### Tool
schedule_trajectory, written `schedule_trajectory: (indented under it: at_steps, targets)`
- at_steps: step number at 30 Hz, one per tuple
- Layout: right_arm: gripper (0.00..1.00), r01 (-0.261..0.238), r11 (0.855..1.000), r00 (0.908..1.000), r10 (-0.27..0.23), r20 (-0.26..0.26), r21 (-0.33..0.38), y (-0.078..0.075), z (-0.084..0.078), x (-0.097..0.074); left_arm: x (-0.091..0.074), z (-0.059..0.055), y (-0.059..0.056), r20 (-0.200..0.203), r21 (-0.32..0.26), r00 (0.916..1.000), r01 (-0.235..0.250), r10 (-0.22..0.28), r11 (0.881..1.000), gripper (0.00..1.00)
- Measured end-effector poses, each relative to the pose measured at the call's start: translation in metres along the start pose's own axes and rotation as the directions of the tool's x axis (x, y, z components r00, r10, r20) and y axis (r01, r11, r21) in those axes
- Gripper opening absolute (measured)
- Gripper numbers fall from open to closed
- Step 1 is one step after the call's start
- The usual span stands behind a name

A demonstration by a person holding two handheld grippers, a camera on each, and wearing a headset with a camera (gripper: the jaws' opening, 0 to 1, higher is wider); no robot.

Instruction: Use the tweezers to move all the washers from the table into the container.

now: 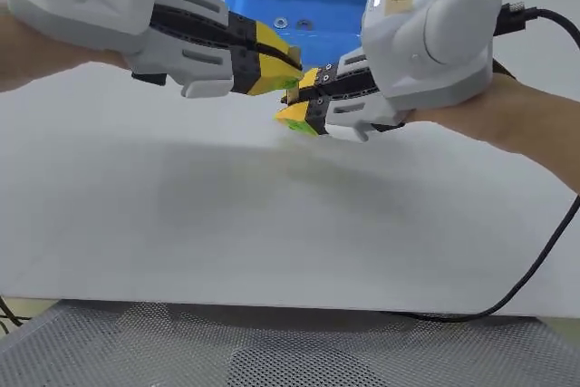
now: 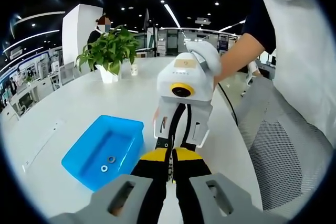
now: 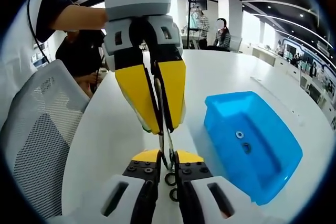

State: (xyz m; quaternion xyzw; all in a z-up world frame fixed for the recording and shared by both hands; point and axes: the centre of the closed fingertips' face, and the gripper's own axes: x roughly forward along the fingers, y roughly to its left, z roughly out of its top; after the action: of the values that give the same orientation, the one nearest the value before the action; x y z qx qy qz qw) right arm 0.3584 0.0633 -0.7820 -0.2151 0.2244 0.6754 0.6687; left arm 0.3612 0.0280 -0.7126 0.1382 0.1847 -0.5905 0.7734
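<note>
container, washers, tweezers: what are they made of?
The container looks like moulded plastic: glossy blue, rounded corners. The washers are probably metal: small grey rings, dull shine, too small to be sure. The tweezers: thin, pale, shiny blades, likely steel.

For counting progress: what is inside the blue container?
Two washers lie on the blue container's floor. In the head view the fingers of the left gripper cover its near wall and the floor just behind.
</note>
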Motion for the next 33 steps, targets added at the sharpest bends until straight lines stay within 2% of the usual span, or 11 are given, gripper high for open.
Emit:
schedule_trajectory:
  at_steps: [8,14,22,30,33]
  targets:
    - [0.12,-0.077,0.997,0.9970,0.077,-0.010,-0.012,-0.0006,-0.0003,-0.0024,0.0024,0.0019,-0.0017,-0.031,0.033,0.9988,0.038,-0.037,0.999,0.06]
    - [0.10,-0.109,0.994,0.9940,0.109,-0.012,-0.033,0.0000,-0.0004,-0.0023,0.0024,0.0022,-0.0013,-0.037,0.042,0.9984,0.044,-0.042,0.998,0.06]
    - [0.09,-0.107,0.994,0.9942,0.107,-0.005,-0.027,-0.0045,-0.0013,-0.0009,0.0027,0.0029,0.0037,-0.045,0.052,0.9988,0.022,-0.020,0.998,0.07]
    - [0.09,-0.092,0.996,0.9956,0.092,0.019,-0.017,-0.0058,0.0000,-0.0014,0.0022,0.0040,0.0047,-0.047,0.035,0.9988,0.015,-0.013,0.999,0.07]
    - [0.09,-0.088,0.996,0.9956,0.089,0.031,-0.014,-0.0063,0.0034,-0.0032,0.0011,-0.0001,0.0069,-0.069,0.033,0.9976,0.004,-0.002,0.999,0.11]
